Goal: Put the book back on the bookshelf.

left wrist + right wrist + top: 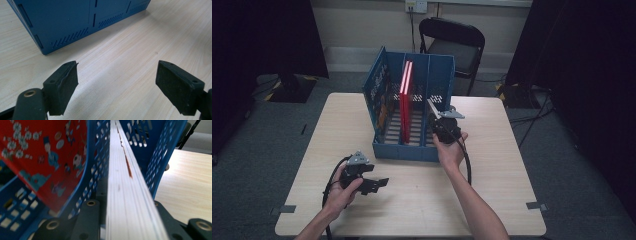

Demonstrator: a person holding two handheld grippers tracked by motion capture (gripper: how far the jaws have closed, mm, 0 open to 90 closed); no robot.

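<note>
OK, my right gripper (pixel 435 111) is clamped on a book (pixel 126 195), page edges up, in the rightmost slot of the blue file rack (pixel 412 148). The right gripper view shows the pages and the red book (pixel 45 157) next slot over; high view shows it thin. My left gripper (pixel 117 87) gapes wide over bare table (pixel 130 50).

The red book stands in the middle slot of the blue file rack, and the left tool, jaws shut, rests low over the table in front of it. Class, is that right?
Not quite. The left tool has its jaws wide open with nothing between them, as the left gripper view shows. The red book does stand in the middle slot of the blue file rack, with that tool low over the table in front.
</note>
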